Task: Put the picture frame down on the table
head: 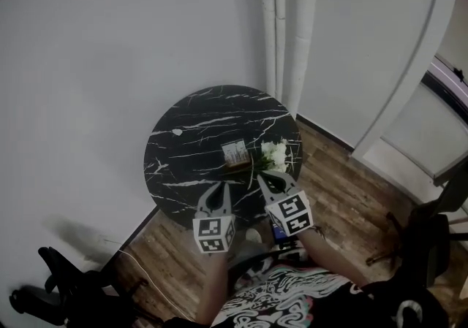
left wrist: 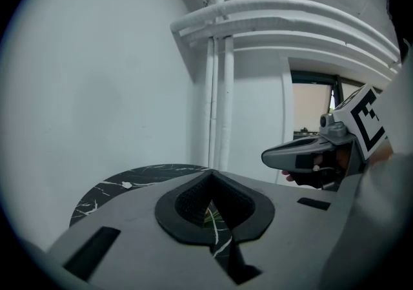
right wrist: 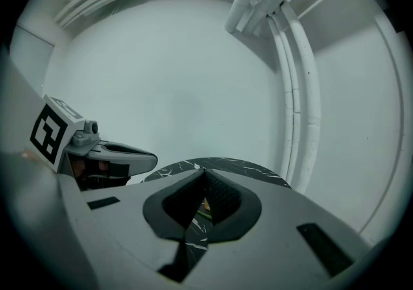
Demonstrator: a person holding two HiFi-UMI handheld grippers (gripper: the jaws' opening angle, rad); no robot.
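Observation:
A small picture frame (head: 234,151) is on the round black marble table (head: 190,136), right of its middle; I cannot tell whether it stands or lies. A bunch of white flowers (head: 276,153) lies just right of it. My left gripper (head: 218,185) hovers over the table's near edge, jaws shut with nothing in them. Close beside it, my right gripper (head: 262,175) is also shut and empty, its tips just short of the flowers. In the left gripper view the jaws (left wrist: 210,174) meet over the table, and the right gripper (left wrist: 310,153) shows alongside.
White pipes (head: 281,27) run up the wall corner behind the table. Wood floor (head: 344,188) lies to the right, with a black chair (head: 431,246) at the lower right and another chair base (head: 51,286) at the lower left. A small white scrap (head: 177,131) lies on the table's left part.

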